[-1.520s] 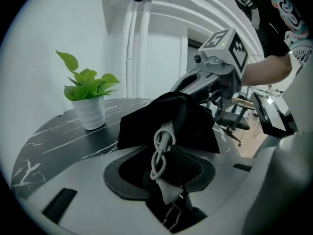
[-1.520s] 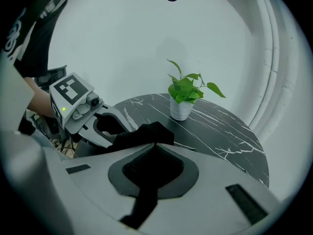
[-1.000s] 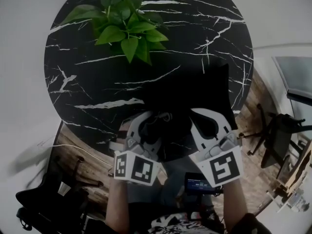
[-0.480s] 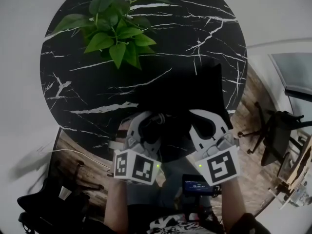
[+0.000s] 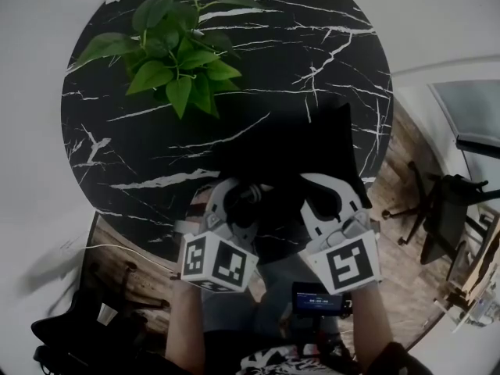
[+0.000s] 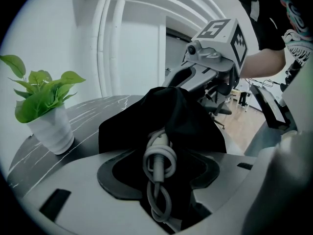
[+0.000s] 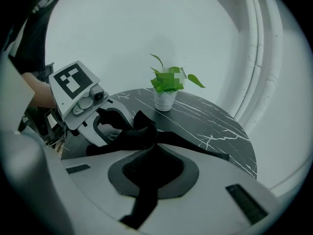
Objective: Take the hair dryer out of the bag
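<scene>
Hair dryer cord (image 6: 159,163), grey and coiled, pokes out of the black bag (image 5: 301,151) at the lower centre of my head view; the dryer's body I can't see. The bag lies on the lower right of the marble table (image 5: 117,147), well apart from the plant (image 5: 176,57) at upper left. My left gripper (image 5: 244,196) has just been opening, with the cord lying loose between its parted jaws. My right gripper (image 5: 328,196) is clenched on the bag's fabric.
</scene>
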A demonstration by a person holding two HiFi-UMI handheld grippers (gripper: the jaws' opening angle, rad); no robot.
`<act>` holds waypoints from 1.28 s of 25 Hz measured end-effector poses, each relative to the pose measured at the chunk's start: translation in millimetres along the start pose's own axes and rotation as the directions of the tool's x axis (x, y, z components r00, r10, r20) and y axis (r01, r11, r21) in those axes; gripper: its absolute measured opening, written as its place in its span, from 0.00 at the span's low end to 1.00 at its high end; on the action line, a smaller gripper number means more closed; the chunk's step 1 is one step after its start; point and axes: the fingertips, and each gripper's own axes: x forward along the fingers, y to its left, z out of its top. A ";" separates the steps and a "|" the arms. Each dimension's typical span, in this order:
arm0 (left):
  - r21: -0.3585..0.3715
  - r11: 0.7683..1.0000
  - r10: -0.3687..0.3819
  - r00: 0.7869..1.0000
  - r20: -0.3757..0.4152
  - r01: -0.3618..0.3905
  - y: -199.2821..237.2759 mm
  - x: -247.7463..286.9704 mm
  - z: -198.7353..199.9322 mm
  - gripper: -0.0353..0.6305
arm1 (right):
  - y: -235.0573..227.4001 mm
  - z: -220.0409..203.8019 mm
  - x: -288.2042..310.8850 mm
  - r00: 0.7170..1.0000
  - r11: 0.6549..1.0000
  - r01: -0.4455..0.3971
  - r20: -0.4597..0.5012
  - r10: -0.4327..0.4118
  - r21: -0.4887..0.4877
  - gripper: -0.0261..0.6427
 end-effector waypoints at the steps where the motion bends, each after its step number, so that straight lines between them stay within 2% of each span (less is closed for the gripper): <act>1: 0.001 1.000 -0.003 1.000 0.000 0.003 0.3 1.3 -0.1 0.38 | -0.7 -0.1 0.4 1.000 1.000 0.000 -0.002 0.000 0.003 0.07; 9: 0.019 1.000 -0.009 0.999 -0.047 0.010 -0.6 11.5 -6.0 0.38 | -4.5 2.0 -3.7 0.999 0.998 -0.017 0.043 0.015 0.063 0.07; 13: 0.000 1.000 -0.015 0.999 -0.047 0.015 0.4 11.4 -6.1 0.38 | -15.1 7.2 -11.3 0.991 0.989 0.003 0.132 -0.023 0.146 0.07; 19: -0.024 1.000 -0.015 0.998 -0.053 0.014 2.0 12.9 -6.5 0.38 | -37.0 6.6 -21.3 0.974 0.968 0.043 0.204 -0.095 0.245 0.08; 23: -0.037 0.999 -0.003 0.998 -0.067 0.000 3.2 14.3 -7.5 0.38 | -47.7 2.0 -27.8 0.972 0.960 0.073 0.195 -0.129 0.272 0.11; 28: -0.028 1.000 0.005 0.998 -0.070 -0.007 3.9 13.7 -8.1 0.37 | -73.6 -26.7 -34.0 0.965 0.943 0.195 0.120 -0.235 0.270 0.13; 32: -0.044 0.999 -0.005 0.998 -0.069 0.002 4.0 14.5 -8.3 0.37 | -86.2 -44.9 -35.4 0.968 0.905 0.168 0.107 -0.226 0.390 0.21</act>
